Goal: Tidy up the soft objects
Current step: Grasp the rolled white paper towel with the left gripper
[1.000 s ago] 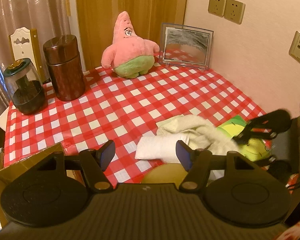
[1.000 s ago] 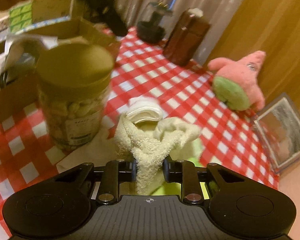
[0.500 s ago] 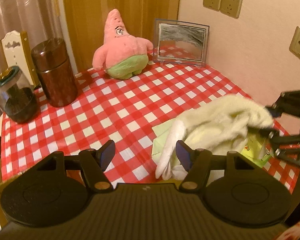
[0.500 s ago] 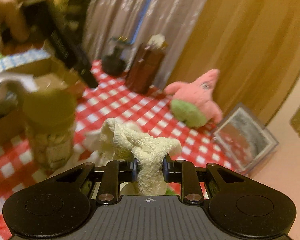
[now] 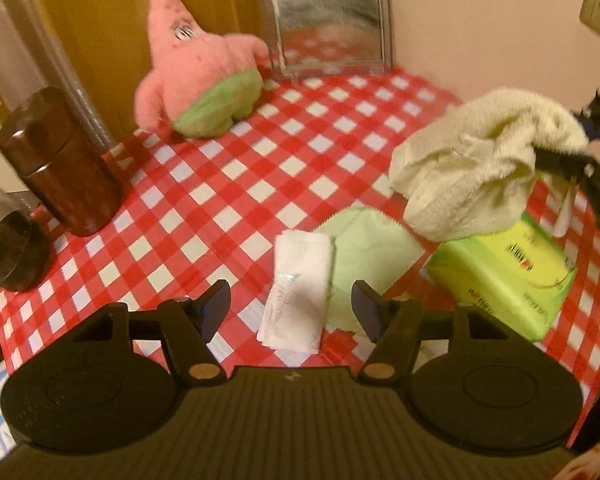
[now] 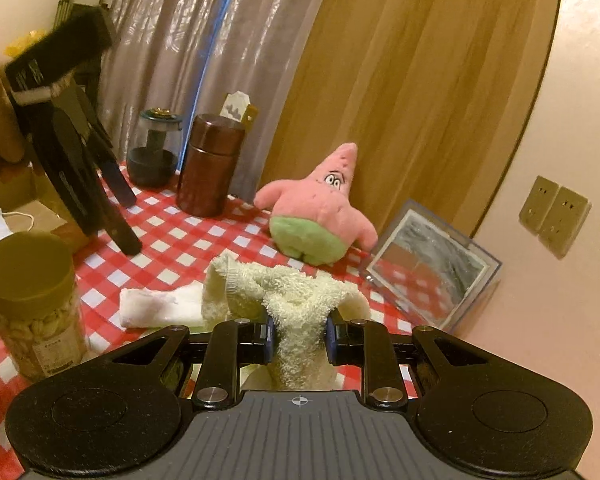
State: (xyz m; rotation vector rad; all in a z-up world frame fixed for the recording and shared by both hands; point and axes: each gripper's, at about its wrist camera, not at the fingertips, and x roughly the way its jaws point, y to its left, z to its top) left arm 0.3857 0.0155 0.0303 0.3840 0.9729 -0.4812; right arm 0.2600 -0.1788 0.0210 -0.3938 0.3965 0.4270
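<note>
right gripper (image 6: 299, 342) was clamped on the cream towel (image 6: 296, 300); left gripper (image 5: 291, 311) hung open, white folded cloth (image 5: 298, 294) at its 12 o'clock.

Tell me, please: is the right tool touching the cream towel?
Touching. The right wrist view shows the right tool with both pads pressed against the cream towel, which is bunched between them.
</note>
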